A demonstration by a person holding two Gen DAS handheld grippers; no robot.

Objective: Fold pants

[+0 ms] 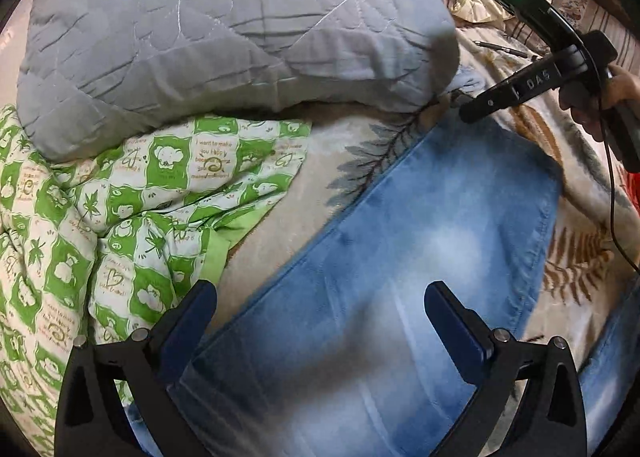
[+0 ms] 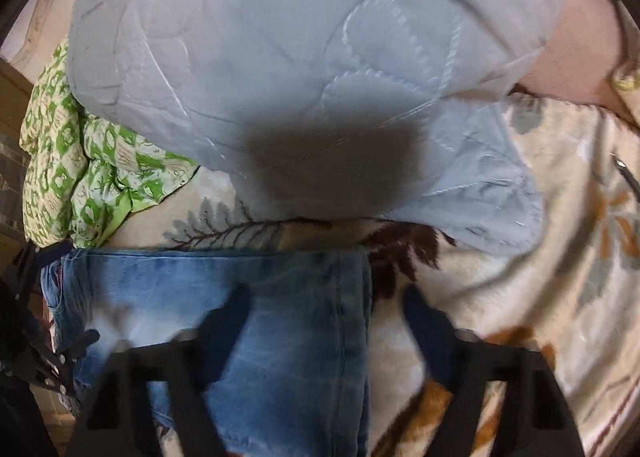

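On the left lies a green patterned quilt [image 1: 132, 193] under a grey pillow [image 1: 224, 37]. Our left gripper [image 1: 320, 297] hovers with fingers wide over the jeans [image 1: 420, 217], which lie flat on the leaf-print blanket [image 1: 576, 261]. Our right gripper [image 2: 326, 305] straddles the jeans' right edge, fingers partly spread, nothing pinched. We judge both should pinch only the top layer near the hem and lift evenly. The waistband is cut off and the right view is blurred.
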